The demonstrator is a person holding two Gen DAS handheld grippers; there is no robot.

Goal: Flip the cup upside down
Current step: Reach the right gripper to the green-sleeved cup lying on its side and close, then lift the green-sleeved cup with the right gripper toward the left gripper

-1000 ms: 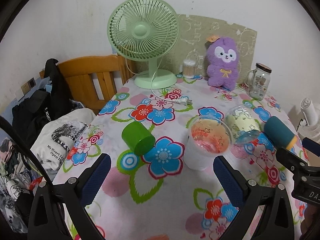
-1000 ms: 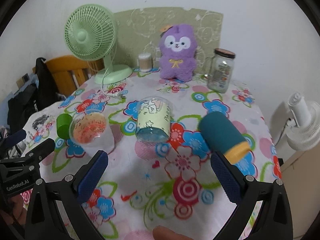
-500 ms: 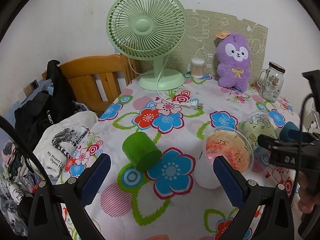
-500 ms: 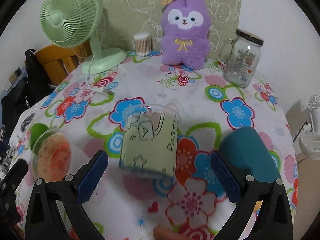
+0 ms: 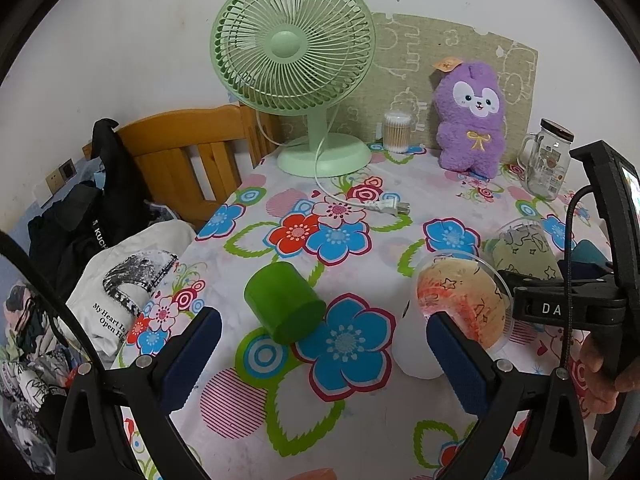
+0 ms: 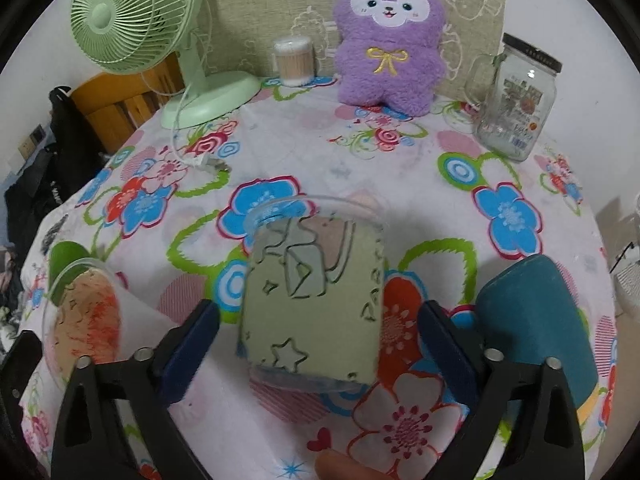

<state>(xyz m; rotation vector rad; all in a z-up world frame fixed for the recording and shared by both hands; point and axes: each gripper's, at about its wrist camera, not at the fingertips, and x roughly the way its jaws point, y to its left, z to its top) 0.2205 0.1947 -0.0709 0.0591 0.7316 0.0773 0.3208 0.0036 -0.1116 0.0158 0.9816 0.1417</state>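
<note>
A clear plastic cup with a pale green printed sleeve (image 6: pixel 314 304) stands on the flowered tablecloth, its base between the open fingers of my right gripper (image 6: pixel 318 342), not touched by either pad. It also shows in the left wrist view (image 5: pixel 522 248). A clear cup with orange print (image 5: pixel 460 300) stands just left of it, also in the right wrist view (image 6: pixel 86 320). A green cup (image 5: pixel 282 306) lies on its side. A teal cup (image 6: pixel 536 320) lies at right. My left gripper (image 5: pixel 320 360) is open and empty, above the cloth in front of the green cup.
At the table's back stand a green desk fan (image 5: pixel 294 60), a cotton swab jar (image 5: pixel 397 132), a purple plush toy (image 5: pixel 470 116) and a glass mug jar (image 5: pixel 548 164). The fan's cord and plug (image 5: pixel 384 206) lie on the cloth. A wooden chair (image 5: pixel 188 156) with clothes stands at left.
My right gripper has moved forward and down until its open fingers flank the green-sleeved cup. My left gripper has shifted slightly left and closer to the green cup.
</note>
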